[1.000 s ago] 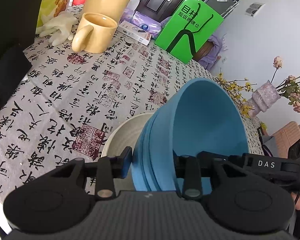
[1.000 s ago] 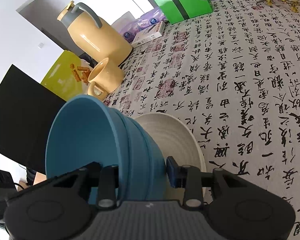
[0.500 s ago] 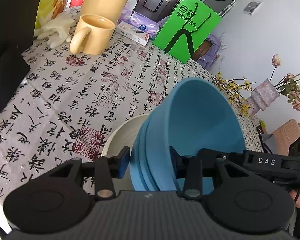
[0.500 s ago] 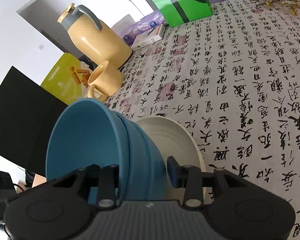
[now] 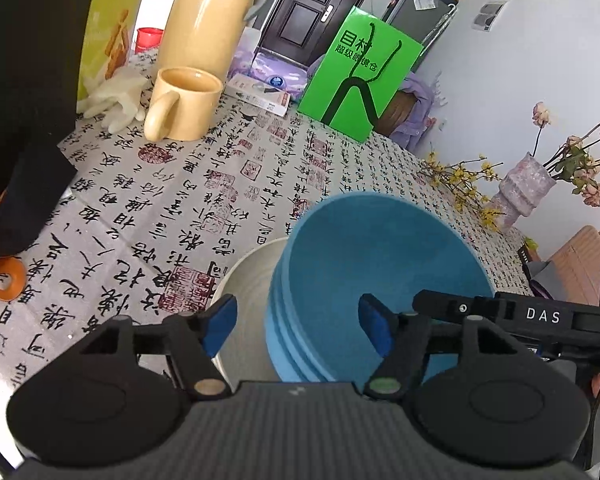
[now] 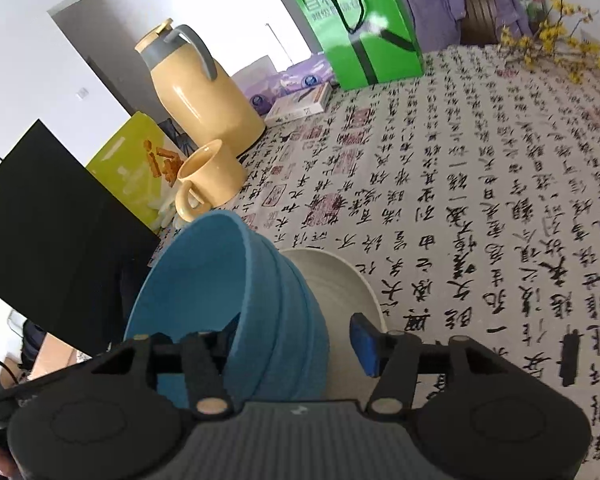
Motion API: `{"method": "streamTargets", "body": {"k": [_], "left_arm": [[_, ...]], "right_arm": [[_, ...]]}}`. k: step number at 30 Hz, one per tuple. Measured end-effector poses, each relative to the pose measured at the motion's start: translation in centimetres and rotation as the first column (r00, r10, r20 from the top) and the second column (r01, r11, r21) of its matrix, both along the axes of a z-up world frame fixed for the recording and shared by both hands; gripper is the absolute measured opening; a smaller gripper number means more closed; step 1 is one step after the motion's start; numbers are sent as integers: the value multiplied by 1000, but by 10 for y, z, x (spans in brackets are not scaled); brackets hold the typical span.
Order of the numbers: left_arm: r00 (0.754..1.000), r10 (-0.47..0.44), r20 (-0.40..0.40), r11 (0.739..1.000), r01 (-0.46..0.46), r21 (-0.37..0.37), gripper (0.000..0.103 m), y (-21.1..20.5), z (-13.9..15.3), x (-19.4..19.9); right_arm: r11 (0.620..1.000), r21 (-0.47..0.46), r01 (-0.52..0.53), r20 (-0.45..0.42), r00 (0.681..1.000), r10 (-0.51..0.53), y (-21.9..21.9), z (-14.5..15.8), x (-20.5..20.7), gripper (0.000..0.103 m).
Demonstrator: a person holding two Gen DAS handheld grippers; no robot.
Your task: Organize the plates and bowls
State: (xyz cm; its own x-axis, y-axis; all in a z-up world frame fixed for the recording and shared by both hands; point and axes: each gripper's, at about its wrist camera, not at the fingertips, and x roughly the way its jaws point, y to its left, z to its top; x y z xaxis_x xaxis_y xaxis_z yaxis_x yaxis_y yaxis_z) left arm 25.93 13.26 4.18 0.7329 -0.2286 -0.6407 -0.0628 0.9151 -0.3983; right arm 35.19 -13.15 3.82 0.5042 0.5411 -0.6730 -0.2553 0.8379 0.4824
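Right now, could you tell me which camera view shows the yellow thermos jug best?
The right wrist view: the yellow thermos jug appears whole there, with its grey handle and lid, standing behind the yellow mug. The left wrist view shows only the jug's body; its top is cut off by the picture's edge.
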Motion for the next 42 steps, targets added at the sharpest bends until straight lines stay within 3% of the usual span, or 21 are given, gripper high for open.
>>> {"method": "streamTargets", "body": {"k": [7, 20, 24, 34, 42], "left_arm": [[999, 26, 30, 998, -28, 51, 77, -4, 5, -23], [991, 48, 121, 984, -67, 164, 86, -30, 18, -69], [971, 52, 232, 969, -105, 222, 97, -44, 23, -100], [941, 34, 337, 946, -138, 292, 99, -74, 24, -152], [912, -42, 407, 927, -116, 357, 102, -101, 14, -192]], "right_arm": [[998, -43, 46, 106, 993, -41, -11, 16, -30, 70], [994, -46, 99, 248, 965, -85, -33, 32, -87, 73], [990, -61, 127, 323, 941, -101, -44, 35, -120, 80], [976, -68, 206, 406, 899, -161, -73, 23, -192, 83], [956, -87, 281, 454, 865, -213, -94, 11, -234, 84]]}}
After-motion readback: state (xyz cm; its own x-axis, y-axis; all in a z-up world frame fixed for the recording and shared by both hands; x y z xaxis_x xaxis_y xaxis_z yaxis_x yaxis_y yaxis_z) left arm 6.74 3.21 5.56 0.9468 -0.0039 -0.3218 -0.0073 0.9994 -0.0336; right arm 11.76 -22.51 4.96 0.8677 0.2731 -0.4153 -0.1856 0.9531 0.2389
